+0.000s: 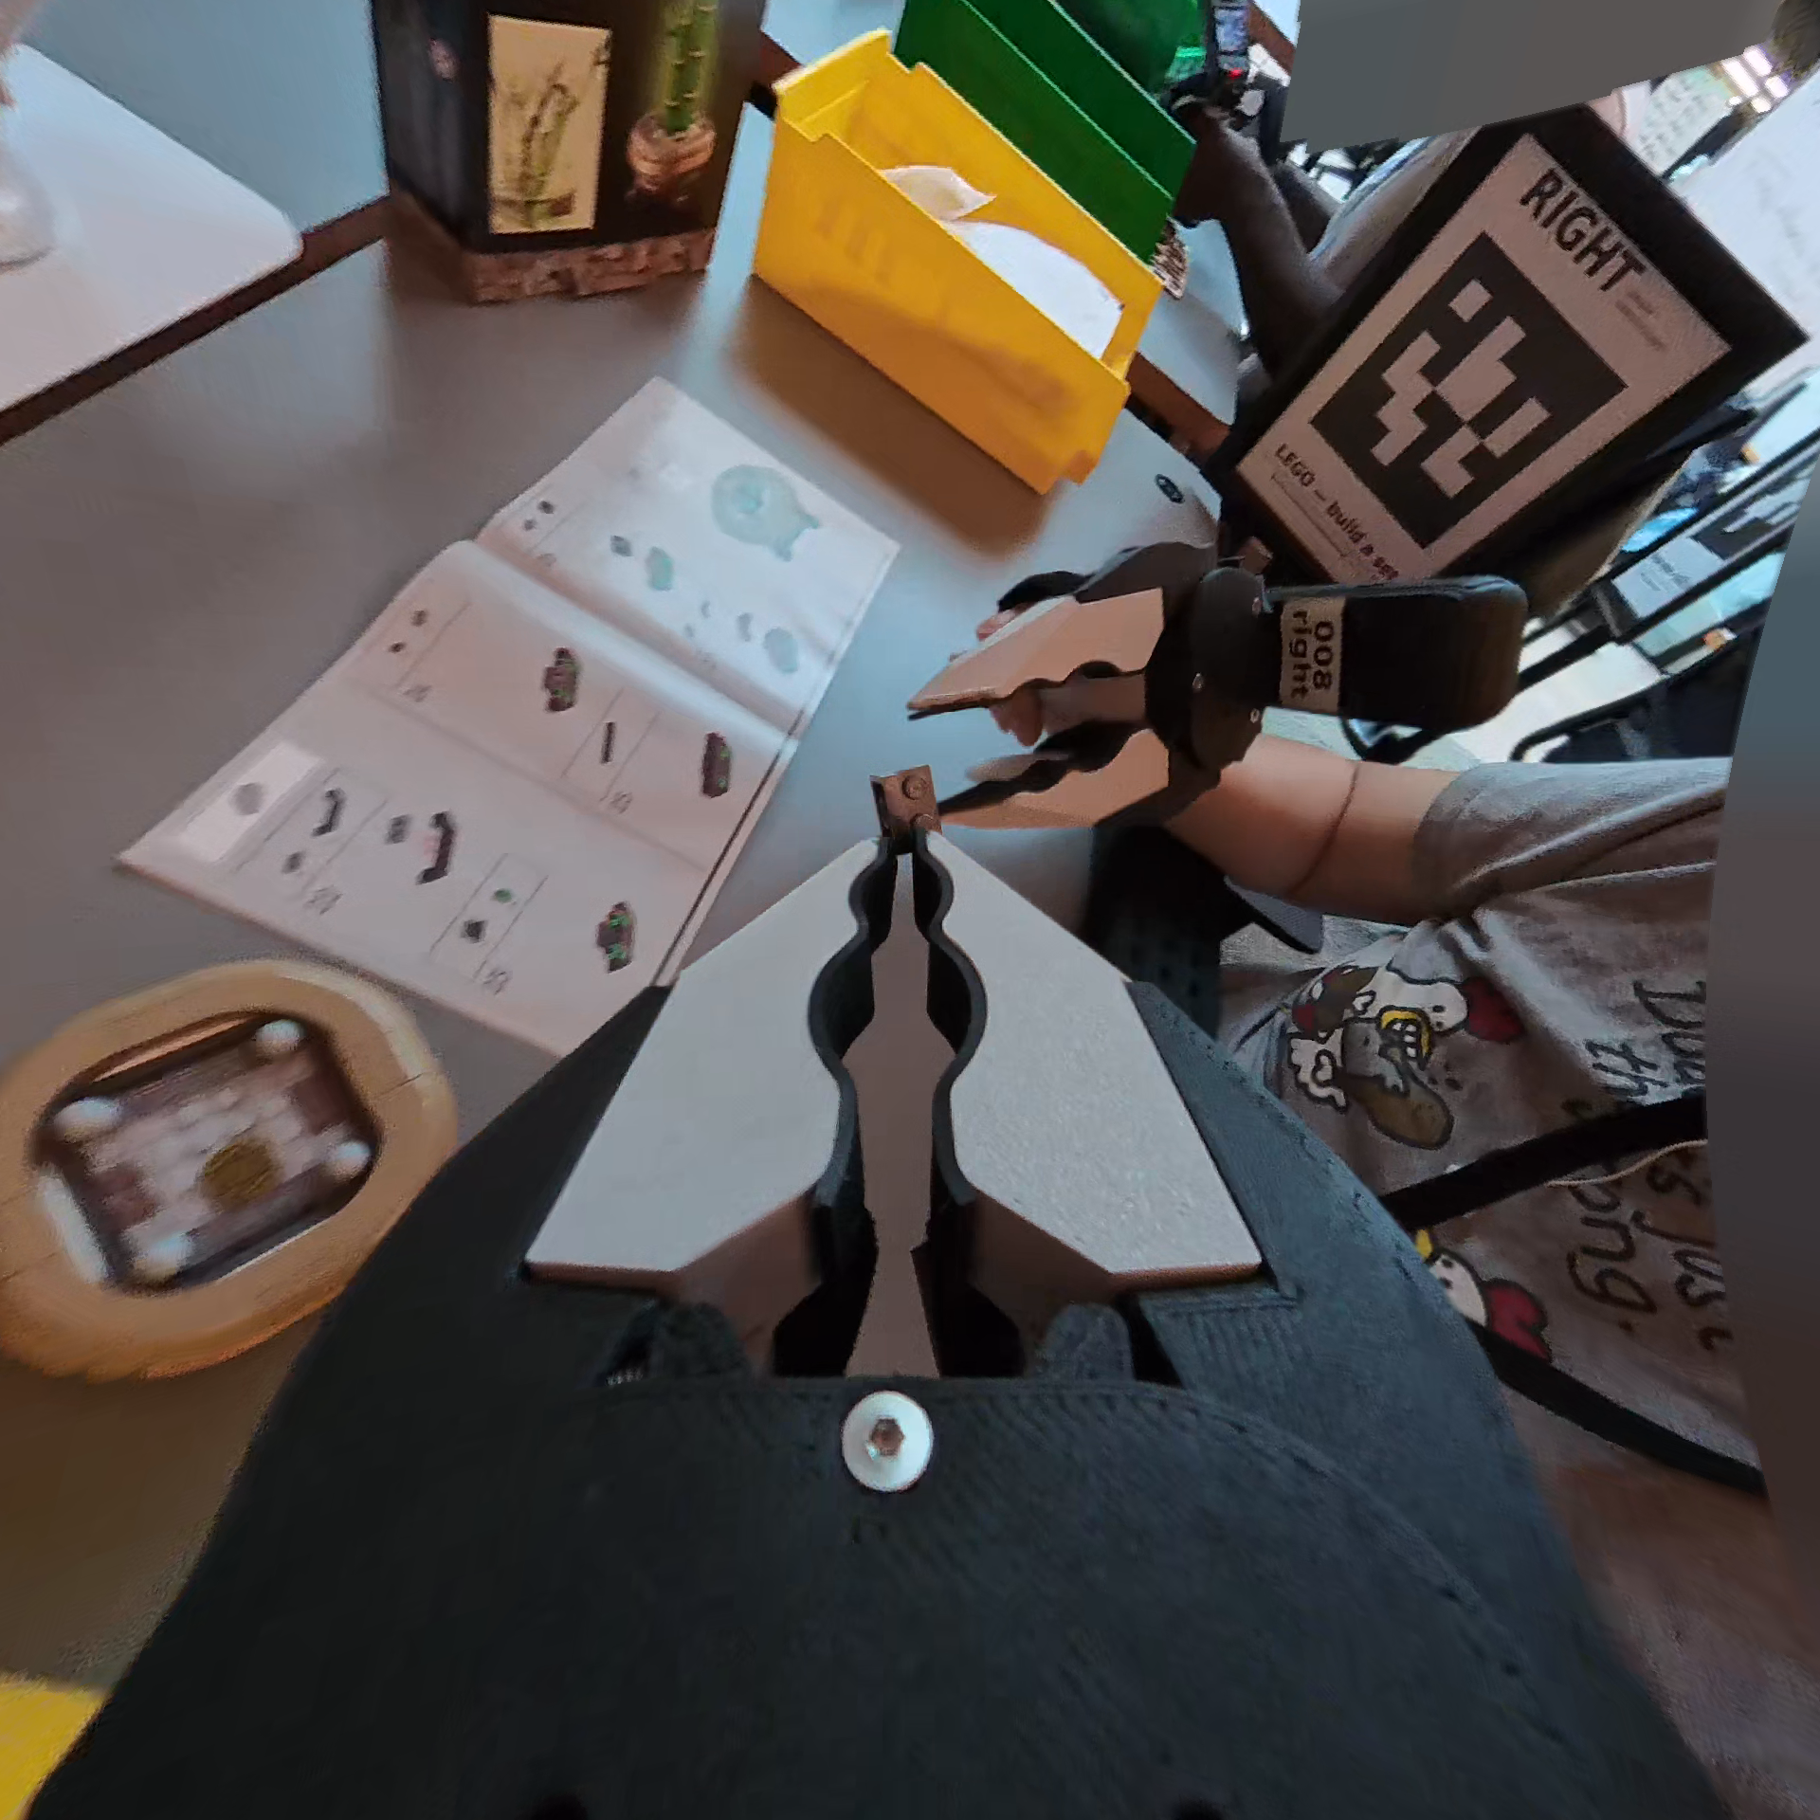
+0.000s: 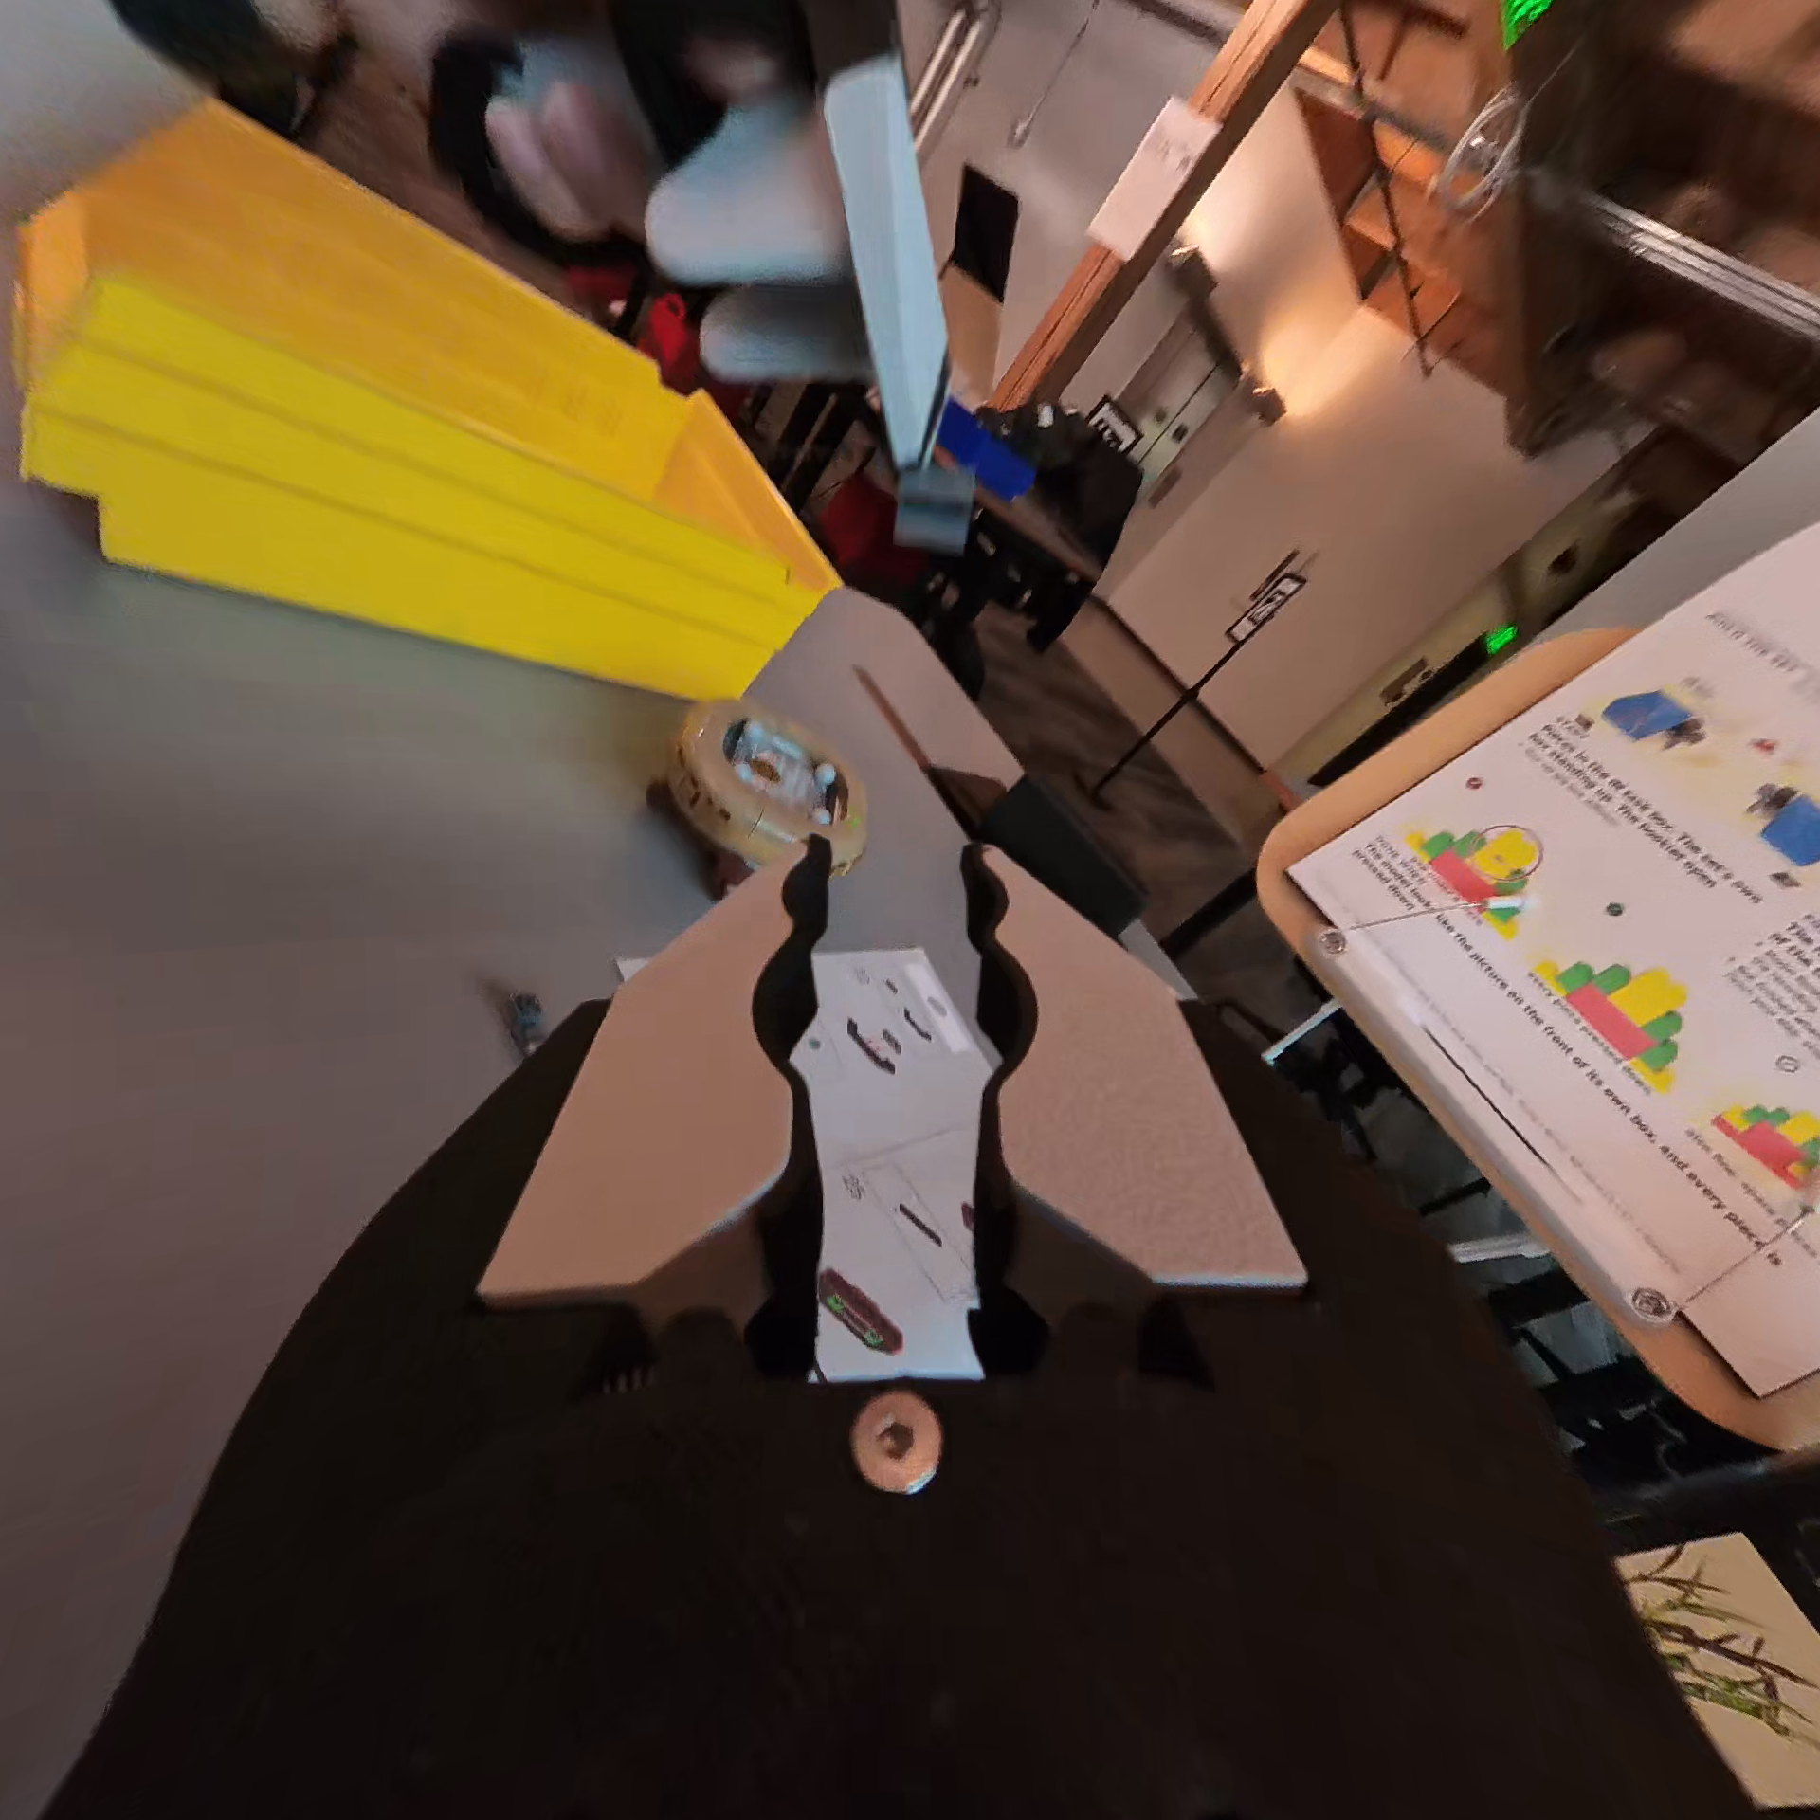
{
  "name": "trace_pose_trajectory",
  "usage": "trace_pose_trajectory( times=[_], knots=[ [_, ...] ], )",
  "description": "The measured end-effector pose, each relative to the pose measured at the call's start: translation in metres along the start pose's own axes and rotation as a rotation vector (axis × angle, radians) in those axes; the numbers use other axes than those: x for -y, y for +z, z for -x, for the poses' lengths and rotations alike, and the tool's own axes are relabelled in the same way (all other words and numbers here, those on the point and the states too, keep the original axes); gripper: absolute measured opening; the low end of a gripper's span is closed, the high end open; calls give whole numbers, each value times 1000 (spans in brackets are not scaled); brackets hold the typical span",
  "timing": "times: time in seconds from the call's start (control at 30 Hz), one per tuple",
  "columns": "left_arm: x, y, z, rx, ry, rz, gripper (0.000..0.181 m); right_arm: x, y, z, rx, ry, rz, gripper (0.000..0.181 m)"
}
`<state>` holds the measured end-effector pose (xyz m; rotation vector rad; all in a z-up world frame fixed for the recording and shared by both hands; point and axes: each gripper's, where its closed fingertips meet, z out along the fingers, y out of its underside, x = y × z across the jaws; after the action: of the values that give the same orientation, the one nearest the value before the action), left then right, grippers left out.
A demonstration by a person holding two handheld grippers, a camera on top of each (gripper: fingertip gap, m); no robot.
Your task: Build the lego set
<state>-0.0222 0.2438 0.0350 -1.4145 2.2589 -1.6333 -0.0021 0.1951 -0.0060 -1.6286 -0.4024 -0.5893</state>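
Note:
My left gripper (image 1: 904, 849) is shut on a small brown Lego piece (image 1: 908, 800) and holds it above the table. My right gripper (image 1: 931, 756) is open and empty, its lower fingertip almost touching that piece; in its own view (image 2: 896, 867) the jaws stand apart. The left gripper (image 2: 886, 295) shows blurred at the top of the right wrist view, with the small piece (image 2: 931, 512) at its tip. A round tan pot build (image 1: 207, 1162) with brown and white parts inside sits on the table at the left, and also shows in the right wrist view (image 2: 768, 788).
An open instruction booklet (image 1: 512, 729) lies on the grey table. A yellow bin (image 1: 945, 295), a green bin (image 1: 1044, 108) and the set's box (image 1: 561, 128) stand at the back. A board with a printed sheet (image 2: 1576, 985) is at the right. A tiny piece (image 2: 522, 1014) lies on the table. My hands' fingertips stand some 8 cm from each other. From either gripper's tips it is about 20 cm to the round tan pot build (image 1: 207, 1162).

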Motion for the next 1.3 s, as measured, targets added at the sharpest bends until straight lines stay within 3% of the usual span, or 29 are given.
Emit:
trace_pose_trajectory(
  times=[0.17,0.3,0.53,0.7,0.87,0.93,1.0,1.1,1.2,1.3],
  knots=[
    [-14,40,-2,-7,-15,75,1,11,-1,-3,-59,38,-21,30],
    [-21,56,-3,-42,-42,104,1,8,-1,-6,-51,94,-6,30],
    [-27,66,-3,-60,-64,123,1,-1,6,5,22,137,30,28],
    [-29,69,-4,-65,-60,132,1,-6,8,9,45,137,51,14],
    [-14,65,-13,-111,-23,49,8,-3,2,1,85,280,11,14],
    [2,57,-20,-124,67,-39,13,-1,-4,-10,103,406,-33,14],
    [18,48,-27,-80,268,-142,19,3,-10,-18,174,594,-94,14],
    [29,43,-24,151,575,-262,48,14,-20,-27,334,931,-233,14],
    [26,50,-28,363,883,-296,51,20,-29,-40,464,1218,-373,14],
    [17,68,-36,458,1067,-253,60,20,-32,-42,573,1381,-423,13]
  ],
)
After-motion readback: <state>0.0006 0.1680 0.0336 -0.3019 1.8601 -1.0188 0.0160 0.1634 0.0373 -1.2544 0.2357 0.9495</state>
